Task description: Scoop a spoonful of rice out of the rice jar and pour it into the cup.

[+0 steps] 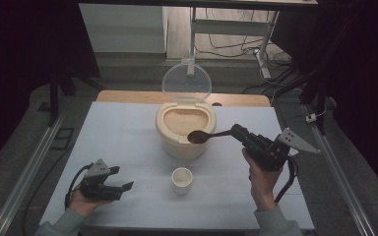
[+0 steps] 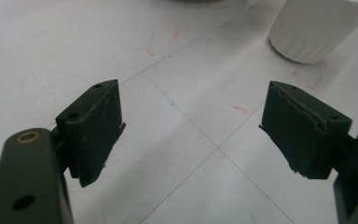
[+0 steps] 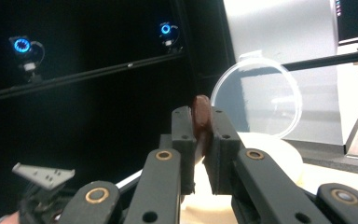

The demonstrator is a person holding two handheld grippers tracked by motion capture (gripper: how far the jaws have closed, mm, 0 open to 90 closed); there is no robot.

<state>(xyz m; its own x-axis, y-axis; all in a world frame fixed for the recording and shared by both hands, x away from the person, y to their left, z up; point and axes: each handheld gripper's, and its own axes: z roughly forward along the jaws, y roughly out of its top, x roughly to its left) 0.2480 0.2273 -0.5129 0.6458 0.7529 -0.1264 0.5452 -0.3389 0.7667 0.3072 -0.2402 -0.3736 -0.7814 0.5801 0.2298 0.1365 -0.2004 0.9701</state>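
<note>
I have two grippers: my left gripper [image 1: 124, 187] and my right gripper [image 1: 237, 131]. Between my right jaws is one brown wooden spoon [image 1: 207, 136]. Past its tip stands one beige rice container [image 1: 185, 129] with one clear lid [image 1: 186, 82] tipped up. Just ahead of my left jaws stands one small white cup [image 1: 182, 180].

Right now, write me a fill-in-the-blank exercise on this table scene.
1. The right gripper is shut on a brown ____.
2. The container has its clear lid standing ____.
3. The left gripper has its jaws ____.
4. The white cup stands ____ the two grippers.

Missing words: spoon; open; open; between
</note>
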